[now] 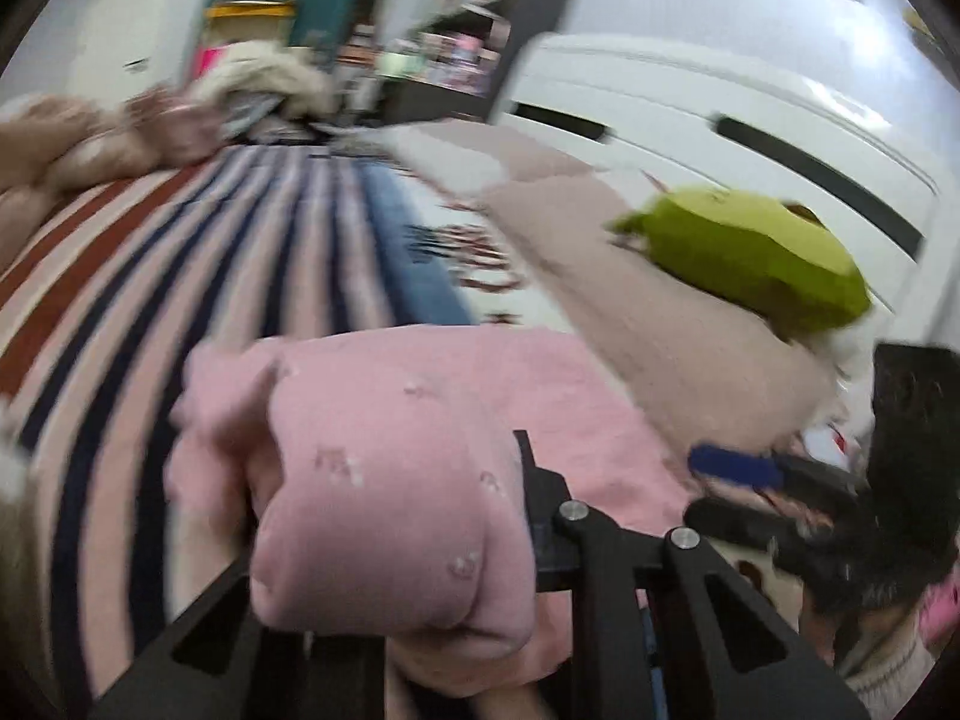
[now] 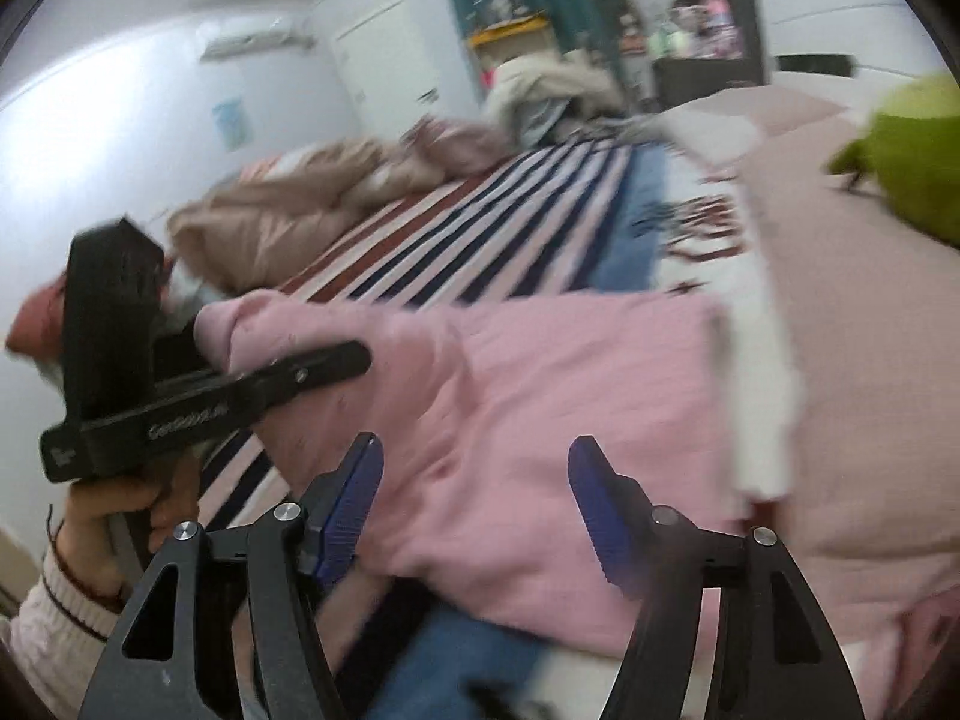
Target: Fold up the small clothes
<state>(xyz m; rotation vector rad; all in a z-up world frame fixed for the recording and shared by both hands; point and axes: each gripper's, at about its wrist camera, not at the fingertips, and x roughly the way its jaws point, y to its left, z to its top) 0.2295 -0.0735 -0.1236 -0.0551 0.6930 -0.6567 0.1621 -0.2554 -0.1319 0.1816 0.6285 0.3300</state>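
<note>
A small pink garment (image 1: pixel 384 420) with a tiny print lies on a striped bedspread (image 1: pixel 180 252). My left gripper (image 1: pixel 468 480) is shut on a bunched edge of it, and the fabric drapes over one finger and hides it. In the right wrist view the same left gripper (image 2: pixel 336 366), held by a hand in a knit sleeve, pinches the left end of the pink garment (image 2: pixel 540 372) and lifts it. My right gripper (image 2: pixel 477 456) stands open just above the garment's near edge, its blue pads (image 2: pixel 354 498) apart and not pressing the cloth. It also shows blurred as the right gripper (image 1: pixel 738 480).
A green plush toy (image 1: pixel 750 252) rests on a beige pillow (image 1: pixel 660 312) at the right. Crumpled beige bedding (image 2: pixel 282 216) and a pile of clothes (image 2: pixel 552 90) lie at the far end of the bed. White wardrobe doors (image 1: pixel 720 114) stand behind.
</note>
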